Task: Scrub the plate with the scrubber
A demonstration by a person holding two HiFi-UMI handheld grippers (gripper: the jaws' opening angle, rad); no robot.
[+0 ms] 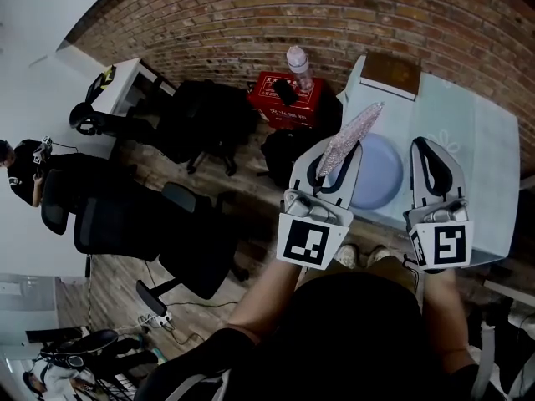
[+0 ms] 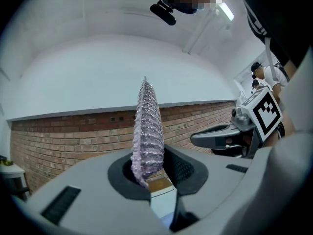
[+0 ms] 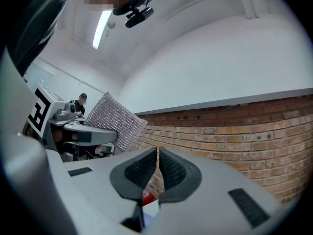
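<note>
A pale blue plate lies on the light table, between my two grippers. My left gripper is shut on a glittery lilac scrubber, which sticks up and out past the jaws over the plate's left rim. In the left gripper view the scrubber stands edge-on between the pads, raised toward the brick wall. My right gripper hovers over the plate's right side, shut with nothing in it; its pads meet. The scrubber and left gripper also show in the right gripper view.
A brown book lies at the table's far edge. Beyond the table stand a red box with a clear bottle on it, black office chairs and a brick wall. A person sits at far left.
</note>
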